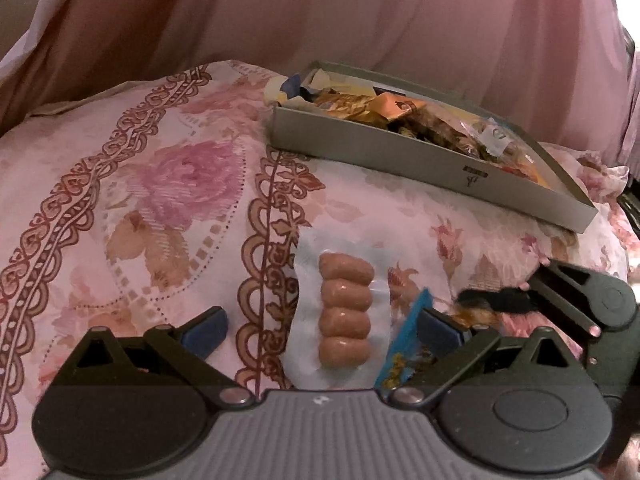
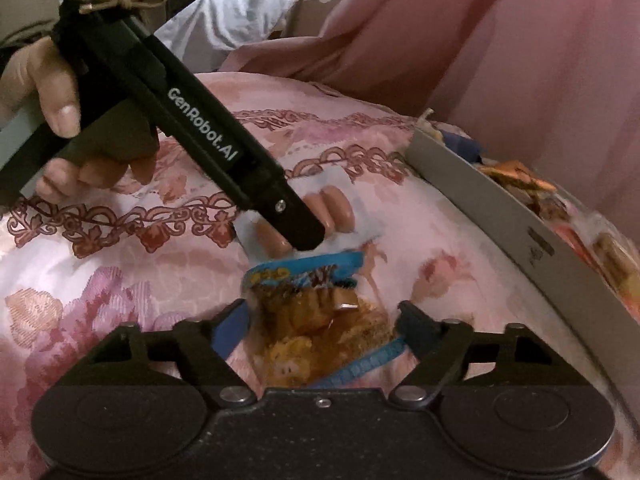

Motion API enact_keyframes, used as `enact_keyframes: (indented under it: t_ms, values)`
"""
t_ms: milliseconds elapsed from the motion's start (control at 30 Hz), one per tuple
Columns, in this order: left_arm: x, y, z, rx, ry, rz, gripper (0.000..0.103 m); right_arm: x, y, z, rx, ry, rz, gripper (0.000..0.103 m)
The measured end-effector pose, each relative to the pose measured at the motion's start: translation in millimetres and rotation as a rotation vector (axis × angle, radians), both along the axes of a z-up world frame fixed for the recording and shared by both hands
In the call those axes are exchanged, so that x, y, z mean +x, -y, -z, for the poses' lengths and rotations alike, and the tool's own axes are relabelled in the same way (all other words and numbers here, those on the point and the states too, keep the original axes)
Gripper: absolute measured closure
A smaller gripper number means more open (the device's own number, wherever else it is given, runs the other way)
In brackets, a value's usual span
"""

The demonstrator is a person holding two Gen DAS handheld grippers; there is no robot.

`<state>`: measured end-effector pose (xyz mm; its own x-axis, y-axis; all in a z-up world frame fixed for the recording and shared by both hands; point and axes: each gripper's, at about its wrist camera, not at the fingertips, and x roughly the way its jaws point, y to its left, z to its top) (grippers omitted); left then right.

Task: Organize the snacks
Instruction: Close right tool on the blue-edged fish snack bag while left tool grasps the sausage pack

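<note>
Black left gripper body (image 2: 224, 152) crosses clear vacuum pack of small pink sausages (image 2: 332, 208), hiding its middle; only ends show.

Blue-edged clear packet of brown snack (image 1: 404, 344): beside that sausage pack, mostly behind a blue finger pad (image 1: 440, 326); print unreadable.

Shallow grey cardboard box (image 2: 520, 216) beyond the sausage pack: far end cut off by frame edge; wrappers inside blurred, labels illegible.

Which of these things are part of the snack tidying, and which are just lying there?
Part of the job:
- sausage pack
- blue snack packet
- grey box of snacks
- left tongs
- right tongs

Just there:
- floral bedcover
- pink curtain
</note>
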<state>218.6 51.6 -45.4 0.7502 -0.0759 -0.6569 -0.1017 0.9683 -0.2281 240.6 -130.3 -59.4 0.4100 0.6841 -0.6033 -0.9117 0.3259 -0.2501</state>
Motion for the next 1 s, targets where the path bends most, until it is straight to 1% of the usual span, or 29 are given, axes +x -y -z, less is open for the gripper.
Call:
enact_keyframes:
  t_ms: [67,167,267,367,467,567,667,733,933,1000]
  values:
    - [0.6,1.9,2.3,0.008,-0.002,-0.004,0.001,-2.6,7.1,-1.0,0.009,-0.012,0.044,0.028]
    - [0.8,10.0,5.5,0.054,0.0,-0.001,0.001,-6.0,18.2,-1.4,0.036,-0.053,0.143,0.032]
    - [1.3,19.9,9.5,0.105,-0.009,0.006,0.001,-8.6,28.9,-1.5,0.058,-0.089,0.25,0.032]
    - [1.3,29.9,12.3,0.171,-0.019,0.014,0.001,-12.4,36.7,-1.2,0.062,-0.083,0.362,0.032]
    - [1.8,37.8,15.6,0.221,-0.024,0.014,0.001,-12.5,47.5,-0.3,0.109,-0.126,0.461,0.032]
    - [1.6,40.1,16.1,0.235,-0.026,0.006,0.001,-16.1,53.2,3.6,0.151,-0.132,0.519,0.032]
    - [0.7,41.7,13.9,0.239,-0.032,0.006,0.009,-18.5,53.2,6.7,0.166,-0.121,0.525,0.032]
    - [-0.4,43.3,12.3,0.241,-0.033,0.007,0.019,-19.5,54.8,6.3,0.179,-0.124,0.526,0.032]
    - [-0.9,48.8,9.7,0.269,-0.046,0.014,0.039,-21.7,62.3,7.1,0.218,-0.148,0.532,0.032]
    - [0.9,47.3,9.1,0.269,-0.054,0.009,0.04,-21.5,63.2,6.8,0.226,-0.154,0.522,0.032]
